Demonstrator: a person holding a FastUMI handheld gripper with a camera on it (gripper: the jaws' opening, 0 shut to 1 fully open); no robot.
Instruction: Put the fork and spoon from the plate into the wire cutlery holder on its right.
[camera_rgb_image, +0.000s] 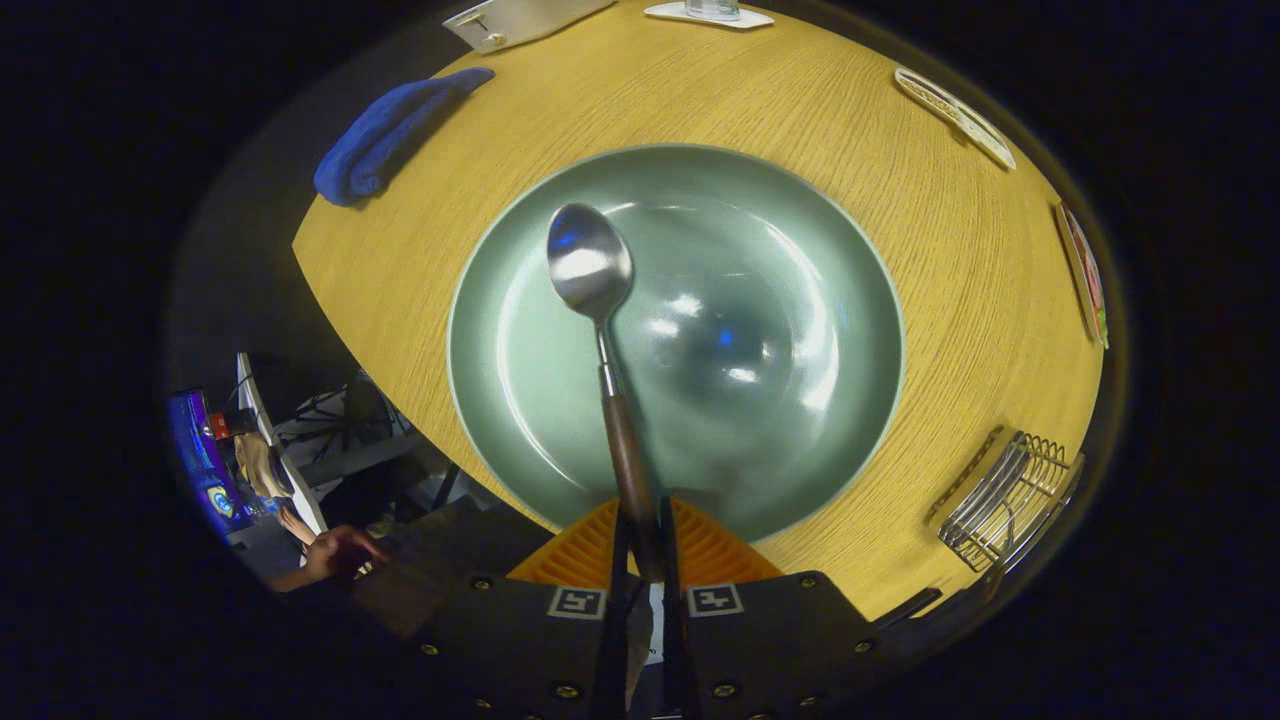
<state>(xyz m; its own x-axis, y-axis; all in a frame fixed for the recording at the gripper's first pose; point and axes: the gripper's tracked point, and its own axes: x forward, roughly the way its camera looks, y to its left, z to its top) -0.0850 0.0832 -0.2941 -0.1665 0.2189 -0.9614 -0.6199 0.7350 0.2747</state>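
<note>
The fingers (640, 545) clamp the spoon (600, 330) by its wooden handle, bowl pointing ahead over the plate (800, 250) (green, glossy); the wire holder (1005, 495) stands off right on the tabletop (900, 170).

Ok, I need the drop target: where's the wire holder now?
In the gripper view the wire holder sits on the table, right of the plate, beyond and right of the gripper, which is shut on the spoon.

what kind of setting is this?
Likely a mock dining table in a recording booth: a wooden table set with a plate, cutlery holder and blue cloth. The gripper is shut on a spoon.
</note>
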